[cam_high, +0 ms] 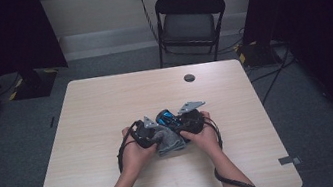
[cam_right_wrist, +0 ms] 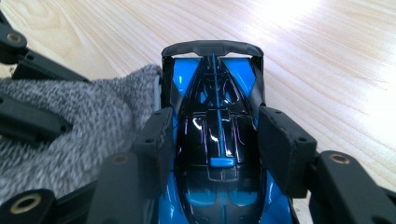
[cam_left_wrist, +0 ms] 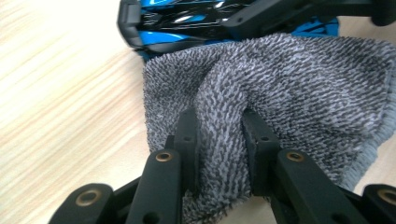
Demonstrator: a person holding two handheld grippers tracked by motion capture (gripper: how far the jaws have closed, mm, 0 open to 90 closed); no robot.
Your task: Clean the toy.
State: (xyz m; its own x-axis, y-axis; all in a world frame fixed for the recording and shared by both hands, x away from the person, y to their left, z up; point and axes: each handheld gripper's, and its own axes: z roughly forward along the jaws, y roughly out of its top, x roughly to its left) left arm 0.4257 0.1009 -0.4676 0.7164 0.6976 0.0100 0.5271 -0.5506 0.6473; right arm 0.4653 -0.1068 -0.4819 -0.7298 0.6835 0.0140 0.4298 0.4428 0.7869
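Grey cloth (cam_left_wrist: pixel 280 88) pinched, blue toy car (cam_right_wrist: pixel 217 140) clamped

A glossy blue-and-black toy car (cam_right_wrist: pixel 217 140) sits near the tabletop's middle, toward the near edge; a bunched grey knitted cloth (cam_left_wrist: pixel 299 98) touches its side.

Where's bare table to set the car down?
Bare wood lies left of the left gripper out to the table edge, right of the right gripper, and across the far half up to the round hole. It is crowded at the near middle, where the grey cloth and blue toy car sit between both grippers.
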